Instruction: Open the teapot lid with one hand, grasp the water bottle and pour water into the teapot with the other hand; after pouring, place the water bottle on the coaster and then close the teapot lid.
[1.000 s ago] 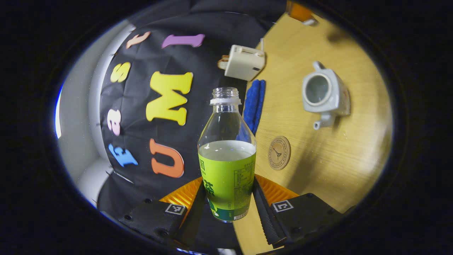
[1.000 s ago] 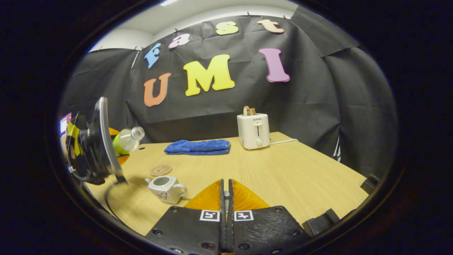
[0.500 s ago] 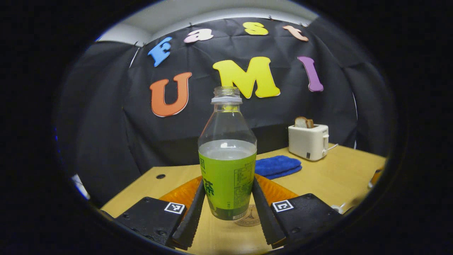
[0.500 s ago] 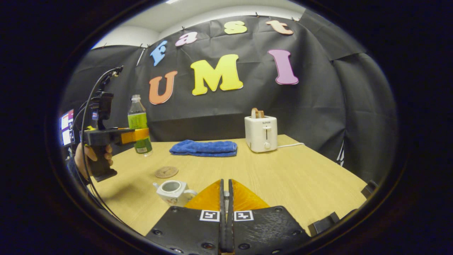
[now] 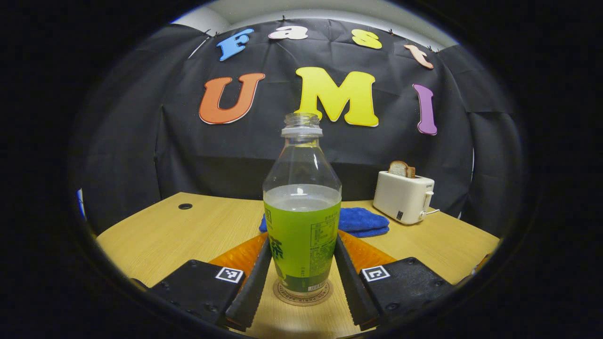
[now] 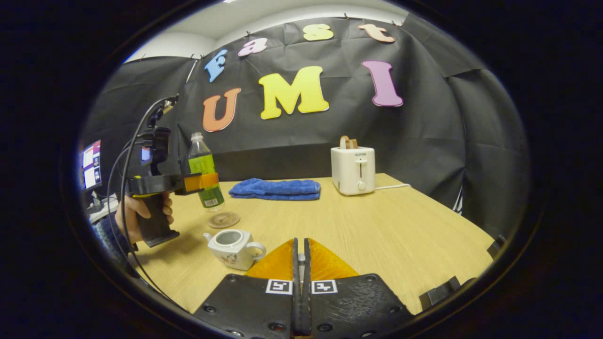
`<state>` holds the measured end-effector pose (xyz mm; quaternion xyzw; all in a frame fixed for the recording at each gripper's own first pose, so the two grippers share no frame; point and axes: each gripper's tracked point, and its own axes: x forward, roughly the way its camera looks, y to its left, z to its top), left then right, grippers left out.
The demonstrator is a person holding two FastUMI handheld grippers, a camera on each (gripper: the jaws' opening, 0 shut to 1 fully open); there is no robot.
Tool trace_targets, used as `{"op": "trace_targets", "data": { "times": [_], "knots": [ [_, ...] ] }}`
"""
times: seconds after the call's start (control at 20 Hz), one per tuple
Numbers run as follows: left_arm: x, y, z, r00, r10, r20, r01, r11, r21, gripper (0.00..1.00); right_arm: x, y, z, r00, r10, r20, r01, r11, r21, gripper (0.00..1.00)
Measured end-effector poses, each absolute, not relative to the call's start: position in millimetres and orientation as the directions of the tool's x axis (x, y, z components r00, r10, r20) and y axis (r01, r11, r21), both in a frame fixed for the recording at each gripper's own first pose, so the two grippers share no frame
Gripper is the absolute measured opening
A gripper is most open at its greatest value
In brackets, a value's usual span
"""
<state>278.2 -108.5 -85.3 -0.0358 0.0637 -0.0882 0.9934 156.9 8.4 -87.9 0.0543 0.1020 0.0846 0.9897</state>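
My left gripper (image 5: 302,242) is shut on the green-labelled water bottle (image 5: 301,221), which is capless, upright and about half full. The bottle's base hangs just over the round cork coaster (image 5: 288,297). The right gripper view shows that same left gripper (image 6: 202,181), held by a hand (image 6: 136,212), with the bottle (image 6: 201,157) slightly above the coaster (image 6: 224,219). In front of the coaster stands the white teapot (image 6: 233,244), lidless, its mouth open. My right gripper (image 6: 300,242) hovers to the right of the teapot, shut, with a small pale piece of the lid pinched between its fingers.
A folded blue towel (image 6: 275,188) lies at the back of the wooden table (image 6: 377,226). To its right stands a white toaster (image 6: 353,169) with bread in it, its cord trailing right. A screen (image 6: 90,162) glows at far left.
The left gripper swung the bottle from tilted back to upright and lowered it toward the coaster. The right gripper stayed shut and drifted slightly.
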Motion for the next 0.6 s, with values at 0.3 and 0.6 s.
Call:
{"op": "trace_targets", "data": {
  "times": [0.3,0.6],
  "knots": [
    [286,-116,-115,0.969,-0.185,-0.162,0.181,0.983,-0.04,0.77,160,4,-97,0.96,0.183,-0.212,-0.158,0.979,0.13,0.0],
    [285,-111,-129,0.964,-0.169,-0.207,0.173,0.985,0.001,0.8,156,8,-95,0.961,0.176,-0.214,-0.154,0.981,0.115,0.0]
  ]
}}
